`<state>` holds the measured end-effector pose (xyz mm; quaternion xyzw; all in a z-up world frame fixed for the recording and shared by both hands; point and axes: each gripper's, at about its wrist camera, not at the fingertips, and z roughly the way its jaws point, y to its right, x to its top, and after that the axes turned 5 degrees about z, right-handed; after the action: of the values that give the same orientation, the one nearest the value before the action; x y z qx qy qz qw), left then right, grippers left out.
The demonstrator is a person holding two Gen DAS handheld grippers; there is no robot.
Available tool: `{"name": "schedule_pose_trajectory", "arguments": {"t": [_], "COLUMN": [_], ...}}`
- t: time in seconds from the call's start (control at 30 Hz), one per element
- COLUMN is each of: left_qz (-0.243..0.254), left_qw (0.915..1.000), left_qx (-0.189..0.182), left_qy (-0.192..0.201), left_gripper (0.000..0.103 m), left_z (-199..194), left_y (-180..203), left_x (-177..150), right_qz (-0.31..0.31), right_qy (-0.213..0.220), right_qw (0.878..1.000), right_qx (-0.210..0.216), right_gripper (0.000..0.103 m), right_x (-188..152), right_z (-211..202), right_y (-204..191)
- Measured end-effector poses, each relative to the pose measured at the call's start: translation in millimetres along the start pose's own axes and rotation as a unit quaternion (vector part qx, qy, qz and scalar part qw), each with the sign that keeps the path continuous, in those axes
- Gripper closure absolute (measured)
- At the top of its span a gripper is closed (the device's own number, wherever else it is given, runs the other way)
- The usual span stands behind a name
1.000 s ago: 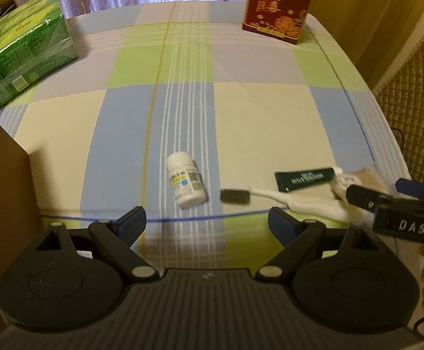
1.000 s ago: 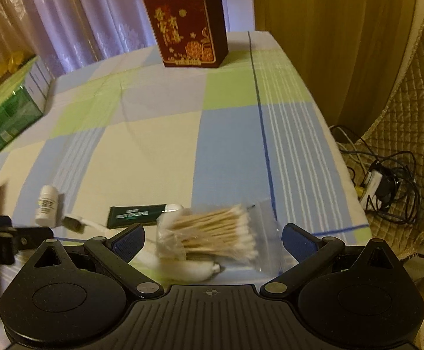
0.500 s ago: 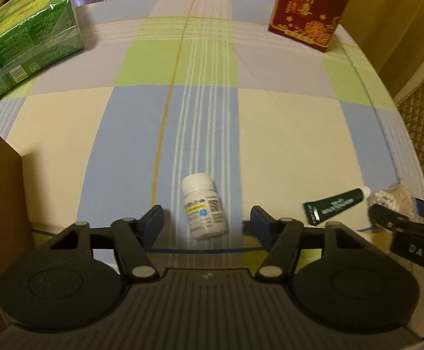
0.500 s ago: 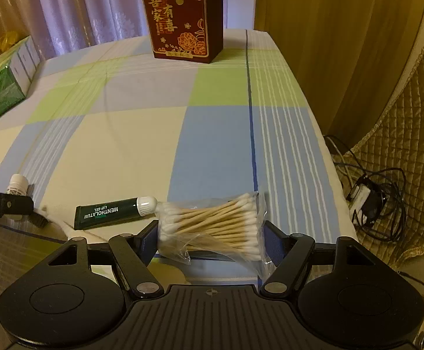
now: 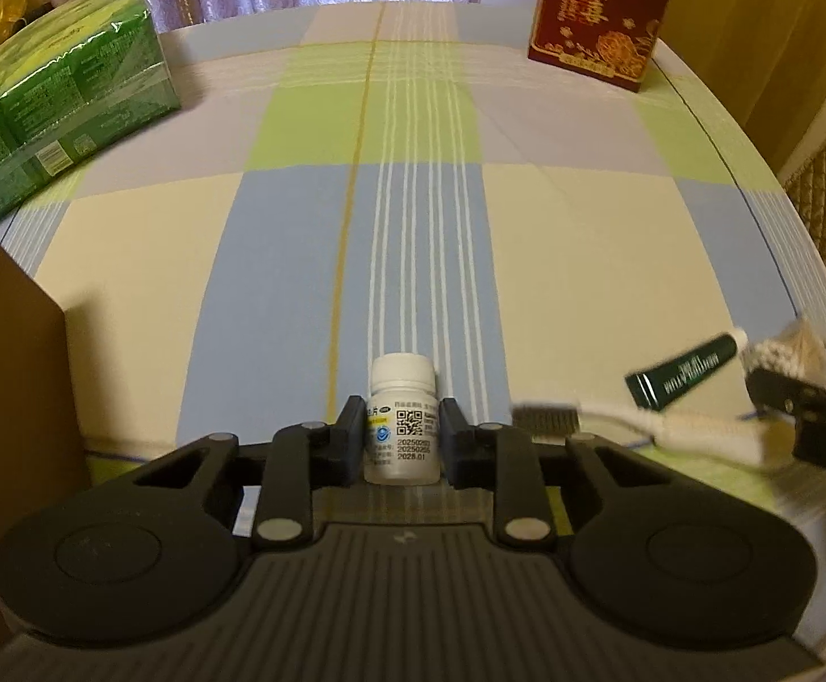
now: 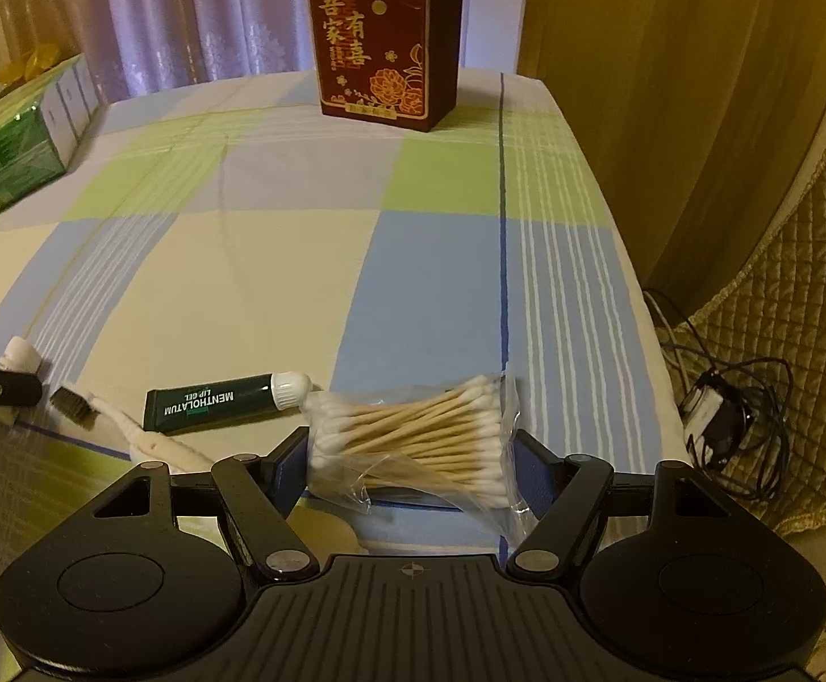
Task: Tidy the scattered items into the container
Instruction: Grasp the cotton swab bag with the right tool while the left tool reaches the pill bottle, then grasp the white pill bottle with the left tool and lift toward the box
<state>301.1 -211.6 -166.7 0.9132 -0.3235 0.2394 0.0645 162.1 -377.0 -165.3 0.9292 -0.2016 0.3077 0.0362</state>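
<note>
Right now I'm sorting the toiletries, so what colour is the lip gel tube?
Dark green with a white cap: the lip gel tube, clearest in the right wrist view.

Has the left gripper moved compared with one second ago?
Yes. The left gripper has come forward and sideways to the white pill bottle, which lay ahead of it, and its fingers have closed on the bottle.

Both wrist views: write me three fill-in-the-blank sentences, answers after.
1. The left tool is shut on the small white plastic ____ bottle.
2. The right tool straddles the clear bag of wooden cotton ____.
3. The dark green lip gel tube has a ____ cap.
Missing words: pill; swabs; white
</note>
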Motion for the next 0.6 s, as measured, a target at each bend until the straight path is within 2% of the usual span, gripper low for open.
{"name": "schedule_pose_trajectory", "arguments": {"t": [0.23, 0.6], "left_qz": [-0.001, -0.002], "left_qw": [0.9997, 0.9986], "left_qx": [-0.024, -0.038], "left_qy": [-0.01, 0.037], "left_gripper": [0.081, 0.081], "left_z": [-13.4, -74.7], "left_y": [8.7, 12.2], "left_x": [-15.5, -22.2], "right_qz": [-0.01, -0.002], "right_qy": [0.017, 0.037], "right_qw": [1.0, 0.999], "right_qx": [0.0, 0.028], "right_gripper": [0.029, 0.029], "right_x": [-8.0, -15.3], "right_z": [-20.9, -72.2], "right_y": [-0.1, -5.1]}}
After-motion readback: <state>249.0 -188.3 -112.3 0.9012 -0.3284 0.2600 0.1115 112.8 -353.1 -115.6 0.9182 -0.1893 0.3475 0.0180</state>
